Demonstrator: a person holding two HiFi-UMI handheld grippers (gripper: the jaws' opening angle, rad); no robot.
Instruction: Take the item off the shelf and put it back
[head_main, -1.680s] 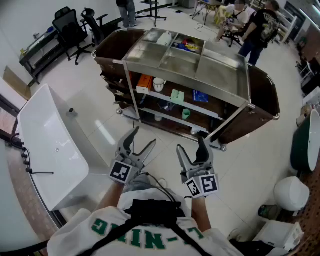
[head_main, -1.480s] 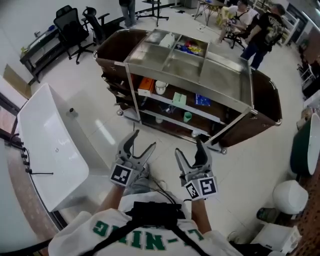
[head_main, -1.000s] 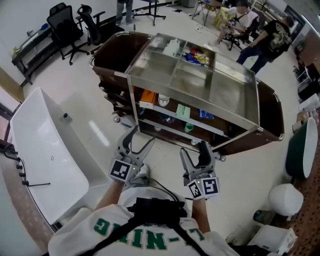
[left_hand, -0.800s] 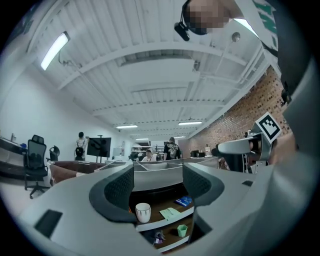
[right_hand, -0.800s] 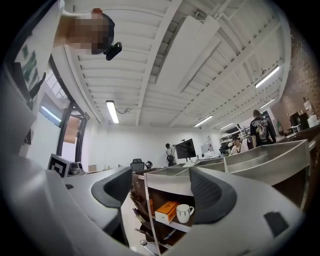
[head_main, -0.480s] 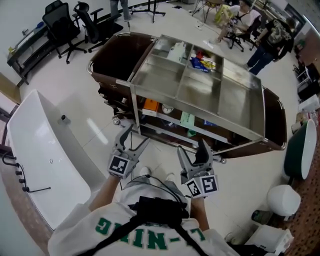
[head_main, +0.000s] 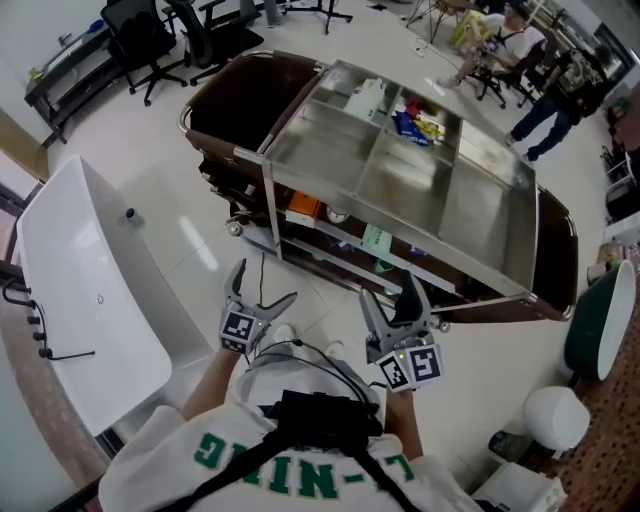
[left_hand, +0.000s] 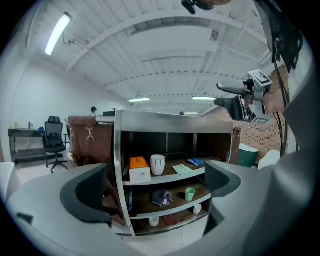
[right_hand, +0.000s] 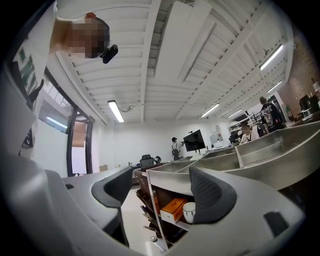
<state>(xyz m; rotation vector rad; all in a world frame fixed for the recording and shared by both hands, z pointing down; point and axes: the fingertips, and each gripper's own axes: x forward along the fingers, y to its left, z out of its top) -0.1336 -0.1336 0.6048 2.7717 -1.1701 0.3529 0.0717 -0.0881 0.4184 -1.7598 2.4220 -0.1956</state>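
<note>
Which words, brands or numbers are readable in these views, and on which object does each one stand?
"L-NING": green letters on the white shirt, seen upside down; a strap may hide a letter.
Orange box, green packet and blue packet on the cart shelf: print too small to read.
Marker cubes: square patterns only, no words.
</note>
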